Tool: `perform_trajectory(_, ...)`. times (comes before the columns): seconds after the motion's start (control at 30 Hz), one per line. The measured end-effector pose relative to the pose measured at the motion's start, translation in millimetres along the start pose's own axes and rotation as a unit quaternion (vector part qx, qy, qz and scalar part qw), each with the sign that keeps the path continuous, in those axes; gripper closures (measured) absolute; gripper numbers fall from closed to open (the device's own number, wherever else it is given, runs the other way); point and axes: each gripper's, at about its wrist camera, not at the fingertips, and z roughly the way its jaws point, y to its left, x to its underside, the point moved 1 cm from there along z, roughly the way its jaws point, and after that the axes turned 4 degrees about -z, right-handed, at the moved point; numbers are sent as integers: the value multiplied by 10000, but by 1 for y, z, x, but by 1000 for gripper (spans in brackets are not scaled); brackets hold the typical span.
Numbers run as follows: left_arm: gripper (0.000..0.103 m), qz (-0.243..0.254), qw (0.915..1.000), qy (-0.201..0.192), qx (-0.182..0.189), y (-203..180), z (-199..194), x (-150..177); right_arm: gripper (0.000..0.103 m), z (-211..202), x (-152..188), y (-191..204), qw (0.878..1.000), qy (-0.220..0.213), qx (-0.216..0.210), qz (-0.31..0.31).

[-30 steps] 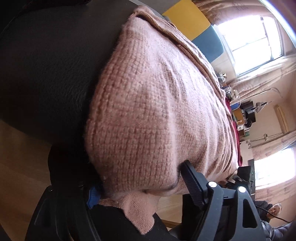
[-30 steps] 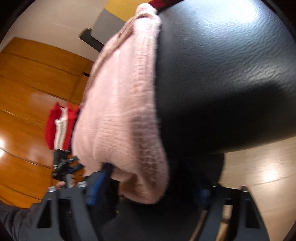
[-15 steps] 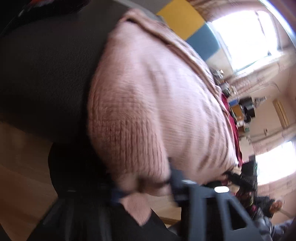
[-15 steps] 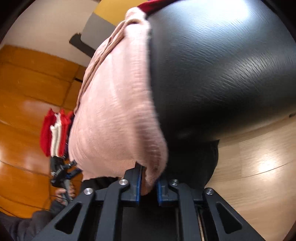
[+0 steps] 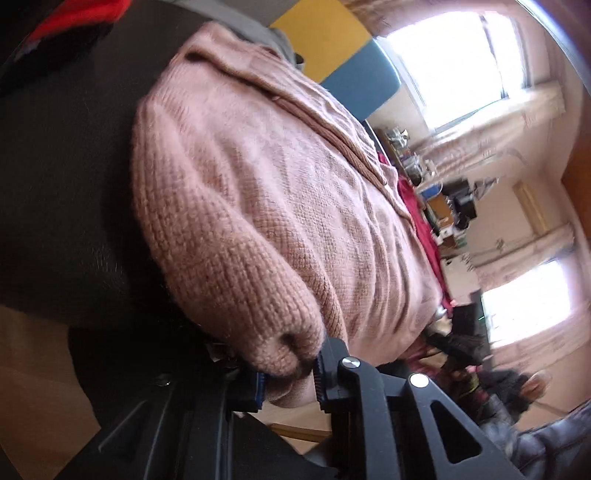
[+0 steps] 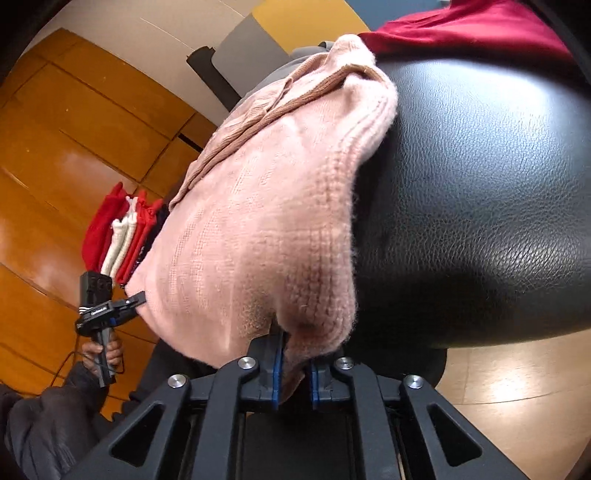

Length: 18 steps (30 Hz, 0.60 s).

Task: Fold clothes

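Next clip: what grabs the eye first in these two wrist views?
A fuzzy pink knit sweater fills both views, draped over a black leather seat. The left tongs and right tongs are each shut on its near edge. Behind, a dark red garment lies at the seat's far end, and a red-and-white pile of folded clothes sits left in the right view.

Right tool [image 6: 293, 373] pinching pink sweater [image 6: 258, 229] edge; left tool [image 6: 138, 297] at sweater's far corner; black cushion [image 6: 480, 206] beneath.

The left tongs [image 5: 290, 373] and the right tongs [image 6: 293, 376] each gripped an edge of the pink sweater [image 6: 258, 229], jaws clamped on it.
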Motion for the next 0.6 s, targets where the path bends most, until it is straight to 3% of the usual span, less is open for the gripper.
perform_trajectory(0.07,85,-259,9996,32,145,19,-12,-5,89,0,-2,4,10000,42,-67,44)
perform_trajectory(0.2,86,54,9999,-38,-138,5,-20,0,93,-1,-5,11,9996,125,-200,131)
perform_trajectory(0.3,88,251,9991,-290,194,-15,-32,-12,94,-1,-7,17,9992,187,-300,196)
perform_trajectory(0.47,88,409,9915,-848,893,-37,-56,-42,94,-16,-43,32,9965,-332,-763,103)
perform_trajectory(0.6,88,455,9856,-1076,1221,-50,-53,-84,94,-12,-80,36,9934,-708,-897,124)
